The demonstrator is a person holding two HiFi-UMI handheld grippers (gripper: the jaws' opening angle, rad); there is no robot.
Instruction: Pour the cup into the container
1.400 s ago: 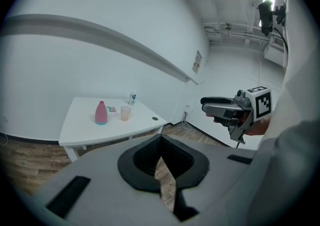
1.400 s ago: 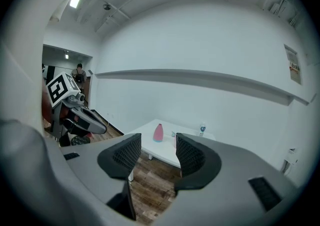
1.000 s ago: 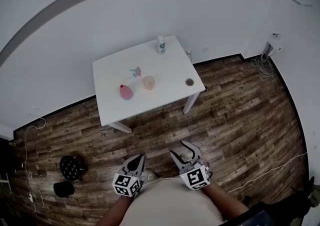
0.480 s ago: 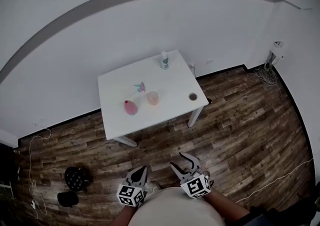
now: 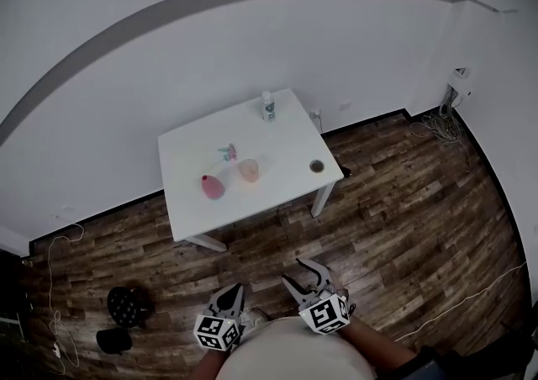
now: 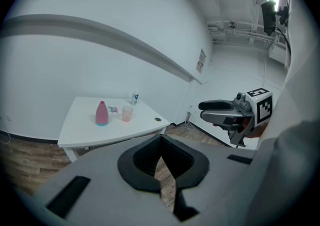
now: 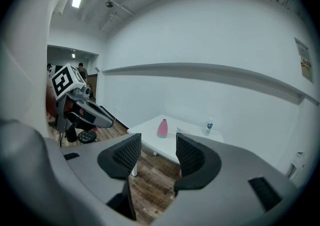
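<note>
Translucent peach plastic cup [image 5: 249, 170] stands upright near the middle of the white square table [image 5: 286, 139]. The pink cone-shaped container [image 5: 212, 187] is just beside it, not touching, nearer the table's front-left corner. Probably staged so both are reachable from the table's front edge. Left gripper [image 5: 234, 291] is clenched on nothing, right gripper [image 5: 298, 273] has jaws apart and empty. Both are held at the body, well short of the table, so the pour isn't started.

One counter [image 5: 286, 130] with five small things.
On it: one cup [image 5: 249, 170], one pink bottle [image 5: 212, 187], one clear bottle [image 5: 267, 106] at the far edge, one pink-and-green thing [image 5: 228, 151], one round thing [image 5: 316, 166] near the front right corner. Two tongs: left tongs [image 5: 236, 288], right tongs [image 5: 296, 271]. Two black things [image 5: 126, 305] [image 5: 112, 340] on the floor [image 5: 403, 202].
</note>
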